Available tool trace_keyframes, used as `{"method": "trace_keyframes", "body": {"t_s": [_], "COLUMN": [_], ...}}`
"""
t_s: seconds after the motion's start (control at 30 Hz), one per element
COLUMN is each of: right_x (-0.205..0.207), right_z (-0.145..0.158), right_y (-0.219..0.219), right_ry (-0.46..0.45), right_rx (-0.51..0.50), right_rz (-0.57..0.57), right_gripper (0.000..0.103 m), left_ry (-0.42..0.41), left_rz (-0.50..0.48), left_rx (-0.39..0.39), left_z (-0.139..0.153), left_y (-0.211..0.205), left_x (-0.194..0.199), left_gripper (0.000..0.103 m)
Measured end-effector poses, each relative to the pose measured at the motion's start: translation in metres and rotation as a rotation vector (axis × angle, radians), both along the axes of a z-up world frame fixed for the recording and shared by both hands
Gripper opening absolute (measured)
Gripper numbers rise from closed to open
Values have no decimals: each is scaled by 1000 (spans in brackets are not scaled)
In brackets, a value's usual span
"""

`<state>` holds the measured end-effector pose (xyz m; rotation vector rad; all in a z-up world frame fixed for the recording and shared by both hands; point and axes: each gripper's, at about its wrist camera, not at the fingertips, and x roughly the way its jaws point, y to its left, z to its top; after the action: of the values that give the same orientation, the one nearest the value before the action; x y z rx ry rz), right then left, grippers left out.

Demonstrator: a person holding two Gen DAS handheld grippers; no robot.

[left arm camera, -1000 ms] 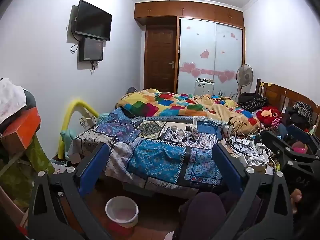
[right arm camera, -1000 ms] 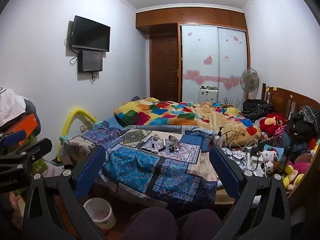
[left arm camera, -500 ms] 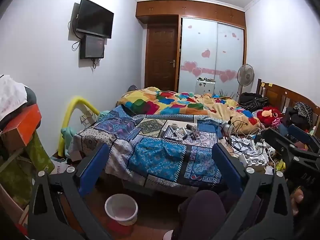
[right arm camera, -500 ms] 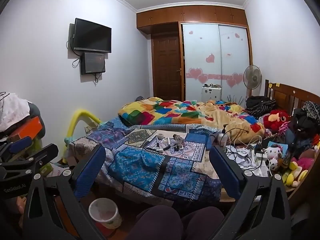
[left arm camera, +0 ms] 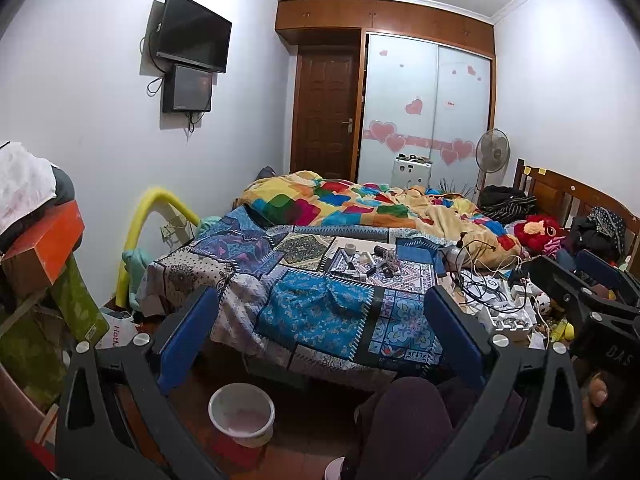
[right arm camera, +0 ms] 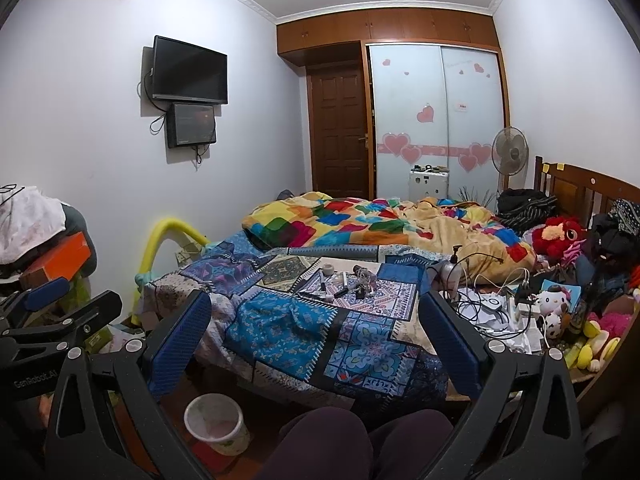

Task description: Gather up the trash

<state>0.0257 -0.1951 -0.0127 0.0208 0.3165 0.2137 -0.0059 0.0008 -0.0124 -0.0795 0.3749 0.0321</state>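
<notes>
Fingers (left arm camera: 200, 332) of both grippers spread wide, empty; only right view shows, seemingly, Hello Kitty plush (right arm camera: 554, 298).

Small trash bits (left arm camera: 370, 262) (right arm camera: 352, 284) lie scattered on the patterned blue quilt, mid-frame, slightly right of ctr: pale roll, dark tube-like pieces, tangle of cord; too small to ID further. White bin (left arm camera: 242, 414) (right arm camera: 216, 424) stands upright on floor, lower left of ctr, mouth open
</notes>
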Motion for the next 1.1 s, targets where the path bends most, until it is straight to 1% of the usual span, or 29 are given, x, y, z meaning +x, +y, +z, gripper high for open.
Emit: {"method": "trace_keyframes", "body": {"t_s": [0.03, 0.37, 1.1], "right_x": [0, -1, -3], "right_z": [0, -1, -1], "right_y": [-1, 3, 11], "right_ry": [1, 1, 6], "right_rx": [0, -1, 1], "right_rz": [0, 2, 9], "right_gripper": [103, 103, 103], "left_ry": [-2, -3, 3], "left_rz": [-2, -1, -3], "left_rx": [0, 0, -5], "left_z": [3, 4, -1], "left_y": [4, 4, 2], "left_x": [2, 2, 2], "left_gripper": [103, 103, 103]}}
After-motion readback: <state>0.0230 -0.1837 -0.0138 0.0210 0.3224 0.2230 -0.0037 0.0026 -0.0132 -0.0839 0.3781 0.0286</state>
